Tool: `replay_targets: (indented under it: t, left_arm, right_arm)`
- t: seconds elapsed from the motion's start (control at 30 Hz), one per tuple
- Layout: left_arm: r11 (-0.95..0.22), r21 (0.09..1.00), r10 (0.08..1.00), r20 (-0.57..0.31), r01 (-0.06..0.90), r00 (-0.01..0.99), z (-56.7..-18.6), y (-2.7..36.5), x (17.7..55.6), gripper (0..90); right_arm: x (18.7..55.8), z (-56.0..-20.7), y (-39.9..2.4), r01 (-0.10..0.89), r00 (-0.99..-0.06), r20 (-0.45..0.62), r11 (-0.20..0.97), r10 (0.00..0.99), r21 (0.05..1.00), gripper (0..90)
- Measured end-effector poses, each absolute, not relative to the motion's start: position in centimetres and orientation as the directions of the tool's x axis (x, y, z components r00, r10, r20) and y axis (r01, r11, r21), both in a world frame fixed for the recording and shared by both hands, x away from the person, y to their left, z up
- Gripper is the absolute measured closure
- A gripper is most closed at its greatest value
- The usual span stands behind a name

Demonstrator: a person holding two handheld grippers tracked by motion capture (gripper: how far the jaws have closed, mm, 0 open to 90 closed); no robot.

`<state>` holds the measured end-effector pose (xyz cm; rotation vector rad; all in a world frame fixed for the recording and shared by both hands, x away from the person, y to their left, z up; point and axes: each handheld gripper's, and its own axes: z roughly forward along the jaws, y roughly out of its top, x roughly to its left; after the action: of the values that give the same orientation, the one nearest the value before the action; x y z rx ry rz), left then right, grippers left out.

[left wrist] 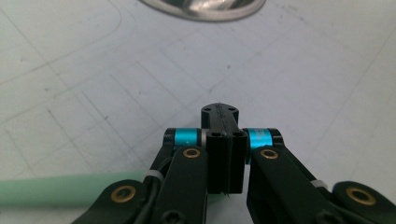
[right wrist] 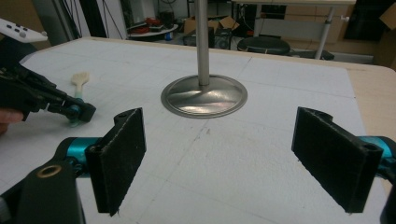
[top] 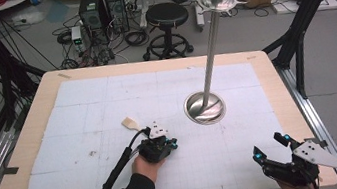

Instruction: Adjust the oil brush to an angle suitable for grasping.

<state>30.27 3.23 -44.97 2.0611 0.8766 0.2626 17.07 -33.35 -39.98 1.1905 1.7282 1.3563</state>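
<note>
Steel stand on a white-matted table, a hand-held gripper either side of it.
The left hand-held gripper sits low over the mat near the table's middle, forearm reaching in from the bottom edge; its jaws are pressed together, a pale green handle running beneath them, though whether they pinch it I cannot tell. A cream spatula head lies just beyond it. The right hand-held gripper hovers at the near right corner, jaws spread wide and holding nothing, aimed toward the stand's round base.
</note>
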Motion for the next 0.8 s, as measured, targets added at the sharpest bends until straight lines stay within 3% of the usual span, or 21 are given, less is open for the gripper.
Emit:
replay_targets:
  t: [0.3, 0.67, 0.8]
  left_arm:
    - [-0.434, 0.762, 0.67, -0.083, 0.48, 0.738, -44.5, 4.1, 29.4, 89.5]
    - [-0.402, 0.763, 0.702, -0.098, 0.506, 0.705, -44.2, 9.6, 27.4, 89.5]
    - [-0.421, 0.76, 0.712, -0.061, 0.495, 0.699, -43.8, 12.1, 26.4, 89.5]
  right_arm:
    - [17.0, -40.0, -33.4, 0.273, -0.388, 0.055, 0.058, 0.92, 0.96, 16.0]
    - [16.9, -40.0, -33.4, 0.276, -0.384, 0.055, 0.058, 0.922, 0.959, 16.1]
    - [16.9, -40.0, -33.4, 0.281, -0.382, 0.059, 0.055, 0.922, 0.958, 16.1]
